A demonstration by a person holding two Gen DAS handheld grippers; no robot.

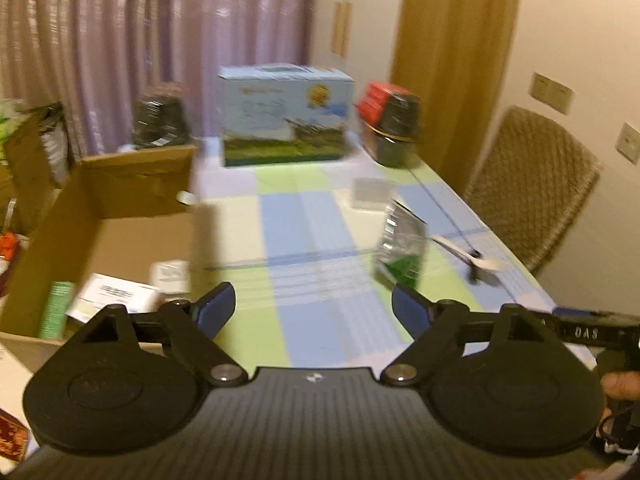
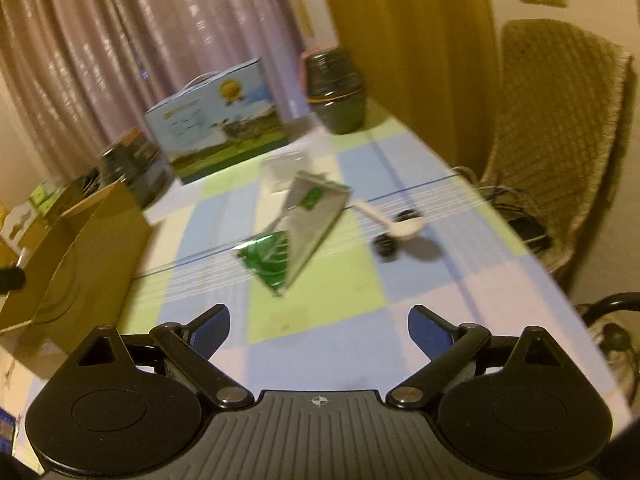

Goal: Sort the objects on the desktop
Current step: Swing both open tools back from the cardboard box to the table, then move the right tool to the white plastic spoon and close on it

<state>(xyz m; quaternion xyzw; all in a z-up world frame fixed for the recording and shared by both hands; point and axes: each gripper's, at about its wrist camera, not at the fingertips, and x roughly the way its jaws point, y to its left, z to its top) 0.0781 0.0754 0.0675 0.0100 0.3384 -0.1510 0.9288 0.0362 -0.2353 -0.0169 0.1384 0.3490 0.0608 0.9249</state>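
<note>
Cardboard box (image 1: 108,216): we find it open at the left edge of the table, with a green packet (image 1: 58,310) and white cartons (image 1: 116,294) lying inside; the right wrist view shows only its outer wall and flaps.
Left gripper (image 1: 313,305): we record its fingers spread wide with nothing between them, above the checked tablecloth (image 1: 304,240) just right of the box.
Printed carton (image 1: 286,116): standing at the far end of the table, between two dark jars, one (image 1: 160,120) to its left and one (image 1: 394,128) to its right.
Clear packet (image 1: 370,194): we note it flat on the cloth beyond the foil pouch; detail is too blurred to read.
Foil pouch (image 2: 298,224): silver and green, lying mid-table ahead of both grippers, untouched.
Right gripper (image 2: 319,330): we record fingers held wide apart and empty, near the pouch.
White spoon (image 2: 394,226): on the cloth just right of the pouch, touching small black items (image 2: 386,246) we cannot identify.
Wicker chair (image 2: 560,128): beside the table's right edge.
</note>
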